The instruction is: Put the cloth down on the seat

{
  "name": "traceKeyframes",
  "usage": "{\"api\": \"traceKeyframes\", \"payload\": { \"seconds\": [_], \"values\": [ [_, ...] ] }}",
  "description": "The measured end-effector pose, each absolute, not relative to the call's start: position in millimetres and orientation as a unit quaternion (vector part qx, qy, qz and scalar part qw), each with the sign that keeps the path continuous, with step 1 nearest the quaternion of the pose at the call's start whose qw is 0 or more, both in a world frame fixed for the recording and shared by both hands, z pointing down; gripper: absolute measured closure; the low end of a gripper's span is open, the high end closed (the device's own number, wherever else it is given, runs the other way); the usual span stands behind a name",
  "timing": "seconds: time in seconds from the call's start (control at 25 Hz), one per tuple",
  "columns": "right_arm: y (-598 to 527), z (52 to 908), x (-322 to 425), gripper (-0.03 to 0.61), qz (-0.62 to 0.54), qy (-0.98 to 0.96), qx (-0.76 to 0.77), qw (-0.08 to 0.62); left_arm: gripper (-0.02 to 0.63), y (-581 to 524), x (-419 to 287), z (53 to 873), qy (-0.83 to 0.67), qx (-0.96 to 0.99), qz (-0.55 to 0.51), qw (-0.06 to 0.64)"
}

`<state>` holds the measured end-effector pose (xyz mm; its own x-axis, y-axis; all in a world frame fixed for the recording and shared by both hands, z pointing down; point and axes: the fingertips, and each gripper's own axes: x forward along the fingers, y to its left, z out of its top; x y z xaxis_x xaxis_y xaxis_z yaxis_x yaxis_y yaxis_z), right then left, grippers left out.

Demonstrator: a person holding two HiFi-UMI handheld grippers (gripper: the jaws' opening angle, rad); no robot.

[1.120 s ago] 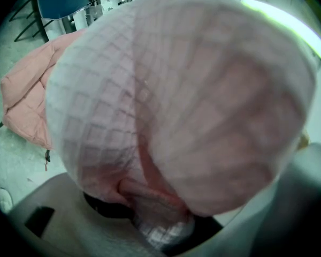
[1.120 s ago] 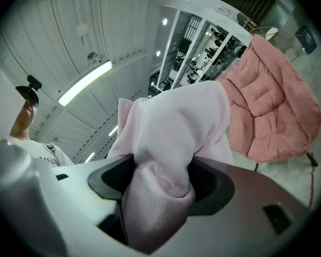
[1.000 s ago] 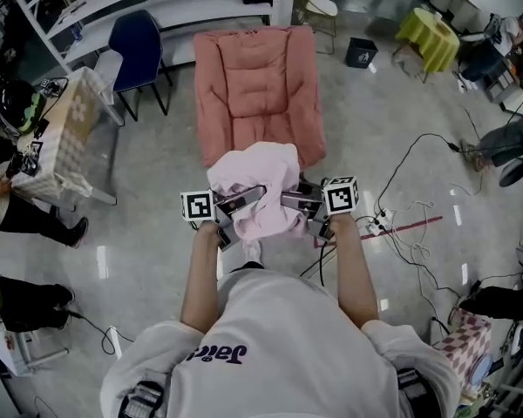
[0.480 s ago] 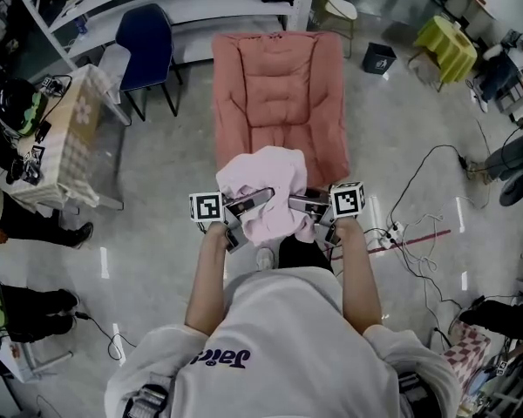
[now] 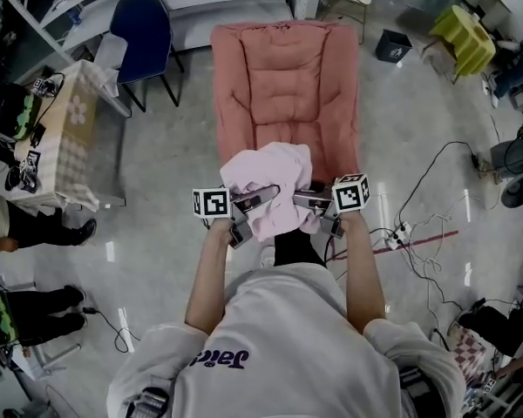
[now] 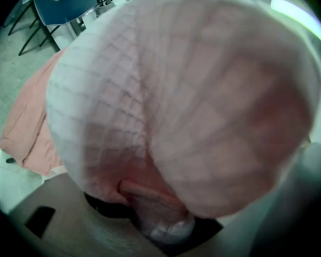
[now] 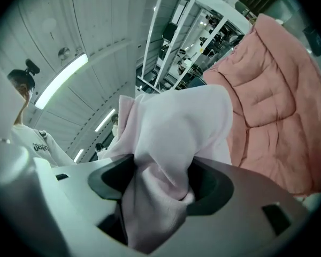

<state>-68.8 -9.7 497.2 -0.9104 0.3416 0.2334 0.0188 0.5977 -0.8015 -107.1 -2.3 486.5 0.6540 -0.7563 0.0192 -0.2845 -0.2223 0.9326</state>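
Note:
A pale pink cloth (image 5: 270, 174) hangs bunched between my two grippers, in front of the person's chest. My left gripper (image 5: 258, 201) is shut on the cloth's left side, and my right gripper (image 5: 300, 201) is shut on its right side. The salmon padded seat (image 5: 283, 77) lies just beyond, with its near edge under the cloth. In the left gripper view the cloth (image 6: 192, 100) fills nearly the whole picture, and the seat (image 6: 27, 122) shows at the left. In the right gripper view the cloth (image 7: 171, 138) runs down between the jaws, with the seat (image 7: 278, 106) to the right.
A blue chair (image 5: 144, 33) and a table with a checked cover (image 5: 65, 142) stand left of the seat. Cables and a power strip (image 5: 401, 229) lie on the floor at the right. A black bin (image 5: 394, 46), a yellow table (image 5: 462, 37) and white shelves stand farther back. People's legs (image 5: 17, 225) show at the left.
The person has stepped toward the seat, which now lies closer and more central. Both grippers keep the same hold on the cloth.

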Motion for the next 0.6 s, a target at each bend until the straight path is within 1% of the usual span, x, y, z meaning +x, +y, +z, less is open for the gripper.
{"api": "traceKeyframes", "payload": {
  "seconds": [0.12, 0.24, 0.44, 0.6],
  "values": [
    [-39, 517, -78, 0.279, 0.427, -0.874, -0.100, 0.208, 0.285, -30, -117, 506, -0.356, 0.738, -0.213, 0.532],
    [-70, 532, -88, 0.279, 0.438, -0.866, -0.095, 0.222, 0.285, -60, -127, 521, -0.358, 0.723, -0.220, 0.548],
    [-117, 552, -80, 0.279, 0.454, -0.857, -0.089, 0.228, 0.285, -108, -120, 541, -0.350, 0.726, -0.208, 0.555],
    [-159, 585, -76, 0.279, 0.474, -0.847, -0.062, 0.234, 0.285, -151, -118, 573, -0.354, 0.720, -0.185, 0.567]
  ]
}}
